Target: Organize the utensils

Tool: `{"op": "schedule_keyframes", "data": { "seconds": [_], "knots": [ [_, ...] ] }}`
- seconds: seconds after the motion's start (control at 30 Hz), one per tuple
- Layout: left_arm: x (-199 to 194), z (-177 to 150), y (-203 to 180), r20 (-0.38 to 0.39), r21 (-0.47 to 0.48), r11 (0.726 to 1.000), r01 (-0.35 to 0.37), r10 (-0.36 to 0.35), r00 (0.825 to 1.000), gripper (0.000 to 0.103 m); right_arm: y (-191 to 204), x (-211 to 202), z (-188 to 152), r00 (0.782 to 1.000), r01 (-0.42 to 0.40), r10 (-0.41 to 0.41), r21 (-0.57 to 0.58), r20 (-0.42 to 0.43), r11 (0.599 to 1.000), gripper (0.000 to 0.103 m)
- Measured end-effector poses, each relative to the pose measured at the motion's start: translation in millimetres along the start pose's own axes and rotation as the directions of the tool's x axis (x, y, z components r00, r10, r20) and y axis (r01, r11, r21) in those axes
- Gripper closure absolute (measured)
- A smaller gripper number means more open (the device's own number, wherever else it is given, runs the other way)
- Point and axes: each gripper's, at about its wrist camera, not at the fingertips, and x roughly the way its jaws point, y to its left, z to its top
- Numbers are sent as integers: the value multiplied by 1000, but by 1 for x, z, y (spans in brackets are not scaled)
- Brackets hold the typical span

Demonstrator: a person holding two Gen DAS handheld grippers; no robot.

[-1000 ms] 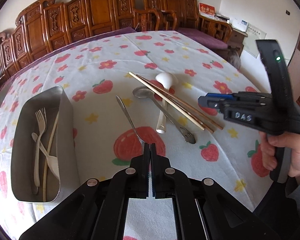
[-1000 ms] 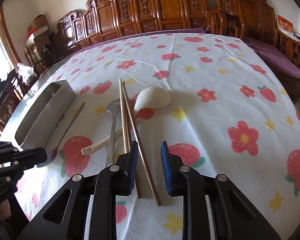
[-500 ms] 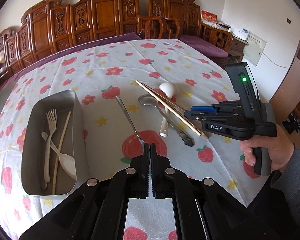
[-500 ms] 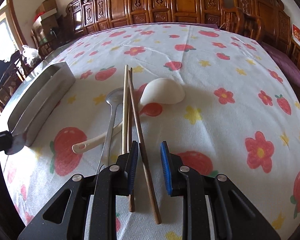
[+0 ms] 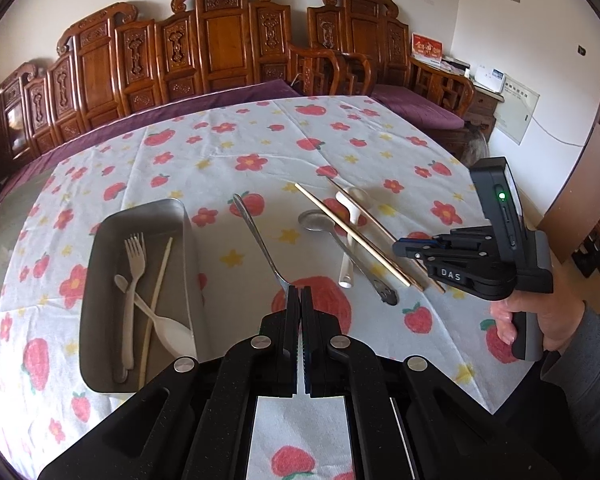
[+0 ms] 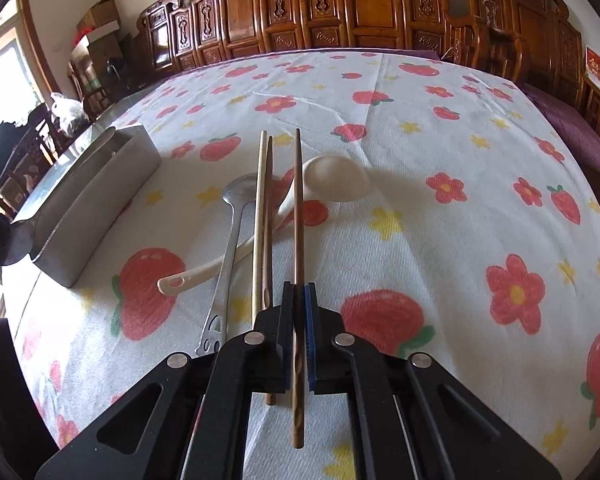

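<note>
My left gripper (image 5: 300,292) is shut on the handle of a thin metal spoon (image 5: 256,236), held above the cloth beside the steel tray (image 5: 100,280). The tray holds a white fork (image 5: 134,276), a white spoon and a pale chopstick. My right gripper (image 6: 299,292) is shut on a dark brown chopstick (image 6: 298,216); it also shows in the left wrist view (image 5: 404,249). A pale chopstick (image 6: 259,216), another brown chopstick (image 6: 267,220), a metal spoon (image 6: 230,248) and a white ladle spoon (image 6: 332,178) lie on the cloth.
The round table carries a white cloth (image 6: 440,160) with strawberries and flowers. The tray stands at the left in the right wrist view (image 6: 92,208). Carved wooden chairs (image 5: 220,40) line the far side. The table edge drops off at the right.
My right gripper has shut on the brown chopstick, which now stands apart from the other two. My left gripper has risen and pulled back with the thin metal spoon.
</note>
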Motion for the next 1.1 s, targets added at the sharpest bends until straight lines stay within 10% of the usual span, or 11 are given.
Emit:
{"op": "schedule_keyframes", "data": {
  "seconds": [1.1],
  "knots": [
    [7,2,76,-23,-55,992,-115,114,993,102,74,-44,7,984,-103,111,-65,137,993,97]
  ]
}}
